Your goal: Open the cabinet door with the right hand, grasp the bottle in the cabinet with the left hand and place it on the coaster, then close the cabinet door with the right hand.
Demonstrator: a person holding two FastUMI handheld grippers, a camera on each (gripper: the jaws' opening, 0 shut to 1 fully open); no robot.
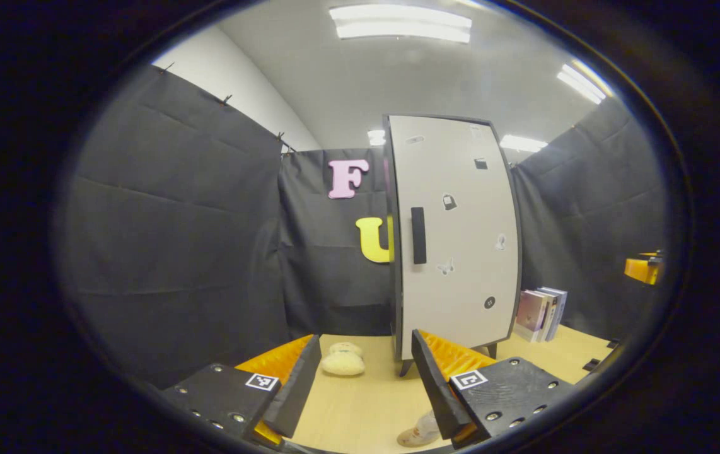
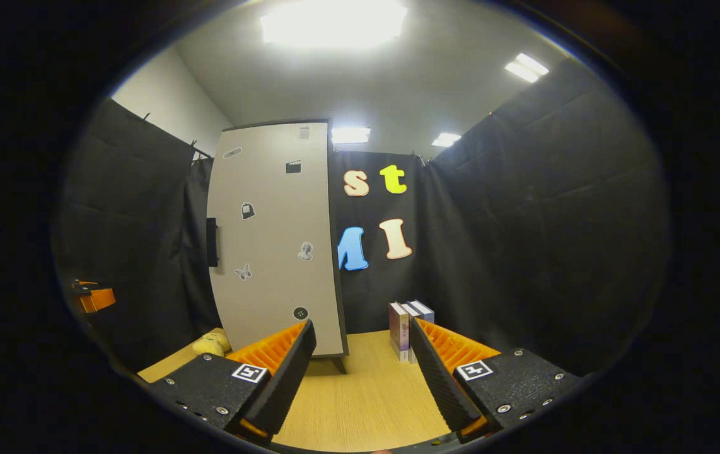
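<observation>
A tall cabinet stands on the wooden table with its white door (image 1: pixel 461 233) shut, so its inside is hidden. The door carries small stickers and a black vertical handle (image 1: pixel 418 235) near its left edge. My left gripper (image 1: pixel 366 391) hangs open in front of the cabinet, low over the table, with nothing between its fingers. In the right gripper view the same door (image 2: pixel 272 239) is seen from the right, the handle (image 2: pixel 211 241) at its far left edge. My right gripper (image 2: pixel 363 384) is open and holds nothing, apart from the cabinet.
A cream plush toy (image 1: pixel 343 360) lies left of the cabinet's foot. Several books (image 1: pixel 543 312) stand upright to the cabinet's right. A small pale object (image 1: pixel 420 434) lies by my left gripper's right finger. Black cloth walls close in the table (image 2: pixel 360 403).
</observation>
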